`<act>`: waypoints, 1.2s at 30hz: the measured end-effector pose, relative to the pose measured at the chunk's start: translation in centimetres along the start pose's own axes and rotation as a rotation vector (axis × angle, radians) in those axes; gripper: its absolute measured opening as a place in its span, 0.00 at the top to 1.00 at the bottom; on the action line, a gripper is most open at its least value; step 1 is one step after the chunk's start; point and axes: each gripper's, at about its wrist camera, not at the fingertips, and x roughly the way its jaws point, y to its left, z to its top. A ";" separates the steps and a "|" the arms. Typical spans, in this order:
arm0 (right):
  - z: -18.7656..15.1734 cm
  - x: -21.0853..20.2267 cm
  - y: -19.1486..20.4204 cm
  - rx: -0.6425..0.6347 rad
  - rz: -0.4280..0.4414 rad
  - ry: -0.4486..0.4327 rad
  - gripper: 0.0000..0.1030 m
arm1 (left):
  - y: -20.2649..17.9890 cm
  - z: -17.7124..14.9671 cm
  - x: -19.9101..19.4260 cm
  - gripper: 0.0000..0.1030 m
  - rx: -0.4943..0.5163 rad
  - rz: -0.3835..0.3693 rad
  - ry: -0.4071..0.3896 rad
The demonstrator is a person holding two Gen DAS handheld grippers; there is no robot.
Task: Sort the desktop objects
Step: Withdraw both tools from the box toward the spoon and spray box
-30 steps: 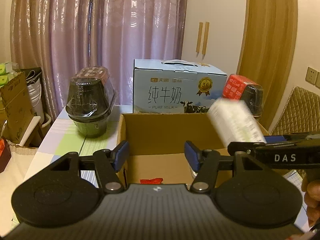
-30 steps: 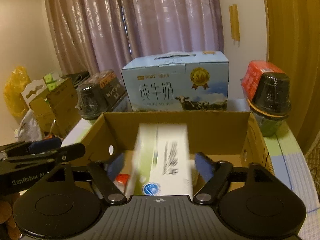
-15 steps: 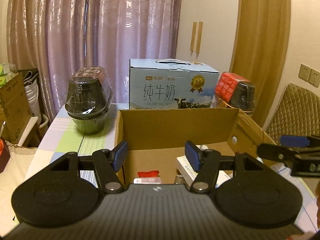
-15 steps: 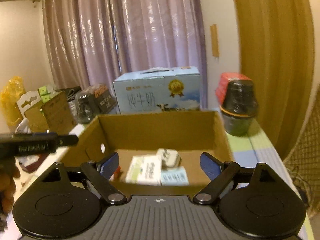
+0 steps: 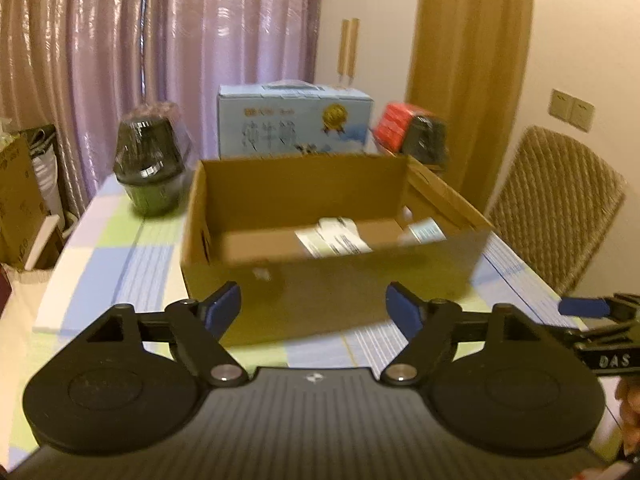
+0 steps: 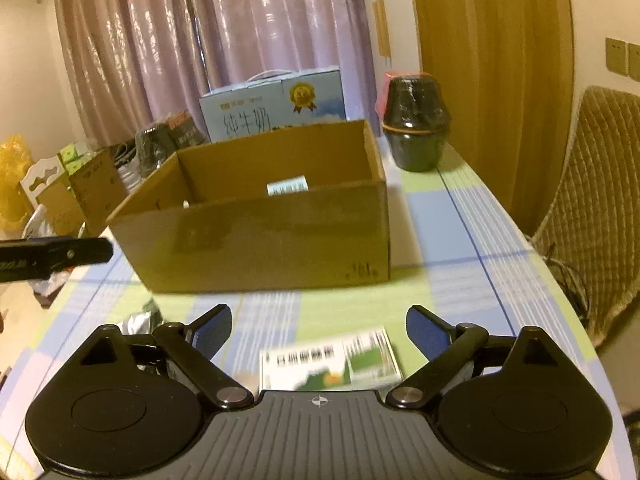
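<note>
Your right claw (image 6: 319, 330) was opening, empty, over a green-and-white packet (image 6: 329, 361) lying at the desk's (image 6: 472, 280) near edge.

A brown box (image 6: 260, 236) was seen on a desk (image 6: 460, 248) checked in blue, green and white; blue pads (image 6: 424, 330) were noted.

The table (image 6: 472, 240) wears a checked cloth of pale green, blue and white squares. A brown cardboard box (image 6: 264, 240) stands open-topped at its middle. At twelve o'clock from the box a blue milk carton case (image 6: 276, 108) stands upright. A dark wrapped pot (image 6: 416, 124) sits at two o'clock, another dark wrapped pot (image 5: 148, 168) at ten o'clock. At six o'clock, near the front edge, a green-and-white packet (image 6: 332, 364) lies flat; a crumpled silvery wrapper (image 6: 138, 322) lies at seven o'clock.
</note>
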 end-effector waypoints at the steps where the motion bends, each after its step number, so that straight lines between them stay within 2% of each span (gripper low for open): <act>1: -0.5 -0.4 -0.1 0.005 -0.002 0.004 0.10 | -0.3 -0.6 -0.5 0.21 0.000 -0.007 0.008; 7: -2.7 -2.3 -0.3 0.036 0.000 0.007 0.07 | -1.6 -3.5 -4.1 0.16 -0.007 -0.011 0.036; 18: -4.1 -4.7 0.6 0.055 0.054 0.001 0.05 | -3.0 -7.6 -9.2 0.13 -0.010 0.057 0.124; 27: -4.9 -5.8 0.7 0.077 0.065 0.015 0.03 | -3.6 -8.4 -12.6 0.12 0.004 0.089 0.125; 36: -6.0 -6.3 -0.8 0.004 0.031 0.067 0.03 | -4.5 -8.9 -12.5 0.12 0.028 0.066 0.137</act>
